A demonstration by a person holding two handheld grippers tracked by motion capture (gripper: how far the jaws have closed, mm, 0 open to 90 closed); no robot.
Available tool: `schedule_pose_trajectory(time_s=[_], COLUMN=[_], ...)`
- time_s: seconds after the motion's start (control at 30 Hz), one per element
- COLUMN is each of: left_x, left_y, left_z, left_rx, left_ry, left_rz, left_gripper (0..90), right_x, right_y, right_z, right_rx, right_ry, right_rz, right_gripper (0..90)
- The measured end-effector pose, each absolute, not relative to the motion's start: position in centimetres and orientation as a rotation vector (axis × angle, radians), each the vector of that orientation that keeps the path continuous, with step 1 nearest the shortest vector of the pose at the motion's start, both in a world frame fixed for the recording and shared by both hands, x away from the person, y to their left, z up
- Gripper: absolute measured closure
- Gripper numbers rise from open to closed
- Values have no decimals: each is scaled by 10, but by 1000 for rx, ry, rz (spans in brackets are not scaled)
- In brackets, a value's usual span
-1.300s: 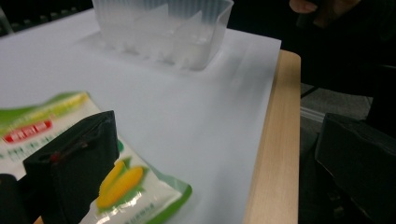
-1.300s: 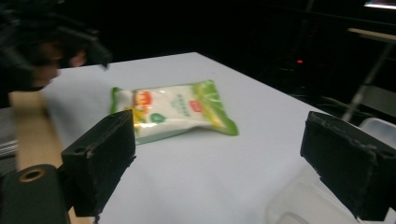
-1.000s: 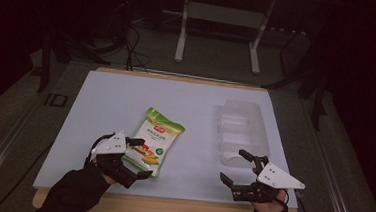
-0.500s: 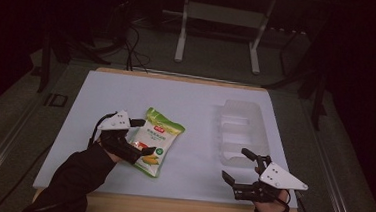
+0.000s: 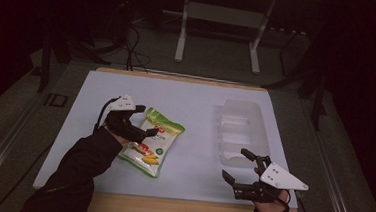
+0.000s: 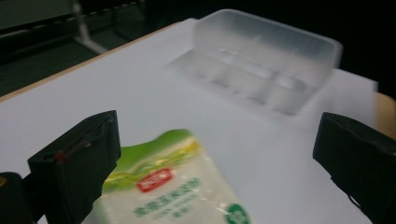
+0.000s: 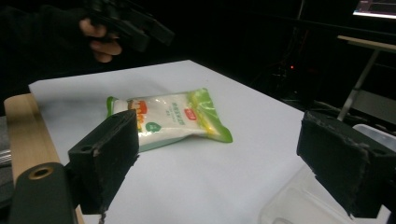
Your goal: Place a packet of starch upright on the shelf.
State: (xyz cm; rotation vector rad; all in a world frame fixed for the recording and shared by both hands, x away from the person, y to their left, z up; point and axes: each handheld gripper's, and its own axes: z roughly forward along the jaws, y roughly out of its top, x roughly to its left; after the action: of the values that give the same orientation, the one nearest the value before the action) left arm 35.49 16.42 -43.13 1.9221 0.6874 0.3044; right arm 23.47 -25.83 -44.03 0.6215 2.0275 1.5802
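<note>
A flat green-and-white plastic snack pouch [image 5: 152, 142] lies on the white bench [image 5: 196, 101], left of the middle and a little toward the near edge, its long axis slanting from near-left to far-right. The left gripper [image 5: 136, 121] hovers over the pouch's left edge with its black fingers [image 6: 77, 161] spread wide and holding nothing; in the left gripper view the green top of the pouch [image 6: 173, 196] sits between them, low and off toward the left finger. Over on the right, a clear, compartmented plastic tray [image 5: 242, 132] stands empty near the far-right part of the bench, well apart from the pouch. The right gripper [image 5: 241, 172] waits just in front of the tray's near end — fingers [image 7: 105, 154] released too, nothing between them.

The step in hand looks like picking up the pouch. To do it well, I'd say the left gripper should come down squarely over the sealed top edge, where the film is flat and thin enough to pinch, rather than the puffed middle, which would likely squirm out. Centre the edge between both fingers first — close firmly, then lift slowly so the slack bag doesn't swing.
</note>
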Motion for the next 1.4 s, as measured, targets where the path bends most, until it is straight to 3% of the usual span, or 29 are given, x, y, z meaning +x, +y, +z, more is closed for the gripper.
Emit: schedule_pose_trajectory(time_s=[0.47,1.03,1.4], left_x=[408,445,450], left_y=[166,169,164], left_z=[-466,-517,-528], left_rx=[2009,2121,2125], left_ry=[898,1053,1084], left_rz=[332,163,106], left_gripper=[96,150,283], right_x=[235,238,239], right_y=[-258,-257,-258], right_z=[-441,-445,-446], right_rx=[623,633,637], right_ry=[2031,2055,2064], right_rz=[1581,1582,1591], right_gripper=[129,129,130])
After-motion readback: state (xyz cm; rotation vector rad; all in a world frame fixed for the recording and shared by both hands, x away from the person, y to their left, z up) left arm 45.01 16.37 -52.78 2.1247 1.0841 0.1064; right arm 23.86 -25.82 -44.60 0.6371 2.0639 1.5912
